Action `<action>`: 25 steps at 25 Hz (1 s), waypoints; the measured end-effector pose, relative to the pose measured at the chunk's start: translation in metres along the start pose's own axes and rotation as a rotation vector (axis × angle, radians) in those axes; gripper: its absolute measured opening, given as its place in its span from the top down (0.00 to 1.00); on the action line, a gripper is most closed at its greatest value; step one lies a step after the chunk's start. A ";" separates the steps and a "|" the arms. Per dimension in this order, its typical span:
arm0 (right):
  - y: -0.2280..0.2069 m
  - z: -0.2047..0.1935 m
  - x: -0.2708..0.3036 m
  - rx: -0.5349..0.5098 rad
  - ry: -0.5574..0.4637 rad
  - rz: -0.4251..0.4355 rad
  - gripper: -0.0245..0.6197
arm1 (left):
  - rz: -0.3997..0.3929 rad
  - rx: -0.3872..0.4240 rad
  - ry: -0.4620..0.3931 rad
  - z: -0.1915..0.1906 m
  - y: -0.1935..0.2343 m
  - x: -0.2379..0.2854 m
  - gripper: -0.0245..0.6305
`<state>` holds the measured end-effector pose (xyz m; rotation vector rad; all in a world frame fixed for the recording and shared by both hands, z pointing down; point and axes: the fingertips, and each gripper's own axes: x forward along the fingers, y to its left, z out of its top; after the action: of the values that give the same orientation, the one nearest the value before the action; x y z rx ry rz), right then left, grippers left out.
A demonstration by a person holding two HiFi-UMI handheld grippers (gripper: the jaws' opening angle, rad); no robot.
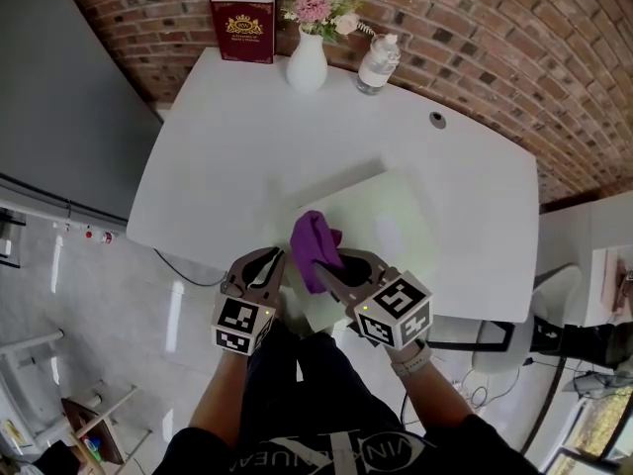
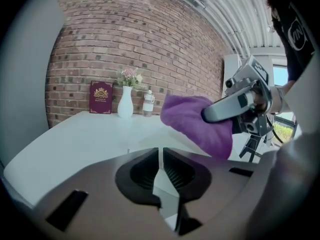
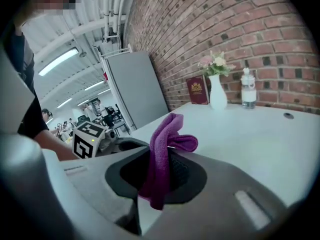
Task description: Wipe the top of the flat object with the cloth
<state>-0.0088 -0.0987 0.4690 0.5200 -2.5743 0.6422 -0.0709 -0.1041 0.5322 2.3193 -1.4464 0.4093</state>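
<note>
— Which step of the wipe are you sitting at?

— I am holding the purple cloth in my right gripper, jaws clenched on a fold of it, with one end bunching up above the jaws and a tail hanging below. It is hovering at the near left part of the flat object, the pale board lying on the white table. I am judging that it is not yet pressing on the board, so the wiping itself is not yet begun

— And your other one?

— My left gripper is sitting just left of the cloth, at the near edge of the table. Its jaws are clenched together on nothing, and it is not touching the cloth

— What is the next move asking of you?

— I am reckoning it calls for lowering the bunched end onto the top and sweeping away from me toward the far right corner. The clamp has to be tight enough that the cloth is not slipping out. The board is looking thin and light, so it may be sliding under the stroke, and the left gripper may be needed to steady its near edge

— Anything standing in the way?

— The book, the vase of flowers and the bottle are standing along the far edge, well apart from the board, so I am not expecting trouble there
</note>
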 end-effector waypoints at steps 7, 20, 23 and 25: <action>0.026 -0.028 0.024 0.027 0.086 0.066 0.86 | 0.060 -0.006 -0.020 0.001 0.014 -0.007 0.92; 0.012 -0.063 0.026 -0.130 0.222 -0.050 0.86 | 0.054 0.038 -0.038 0.011 0.014 -0.001 0.92; 0.008 -0.064 0.023 -0.130 0.220 -0.060 0.86 | 0.037 0.058 -0.002 0.009 0.013 0.005 0.92; 0.006 -0.065 0.022 -0.142 0.228 -0.066 0.86 | 0.037 0.071 0.013 0.005 0.012 0.009 0.92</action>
<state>-0.0095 -0.0657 0.5297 0.4548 -2.3564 0.4625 -0.0775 -0.1185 0.5334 2.3431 -1.4940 0.4932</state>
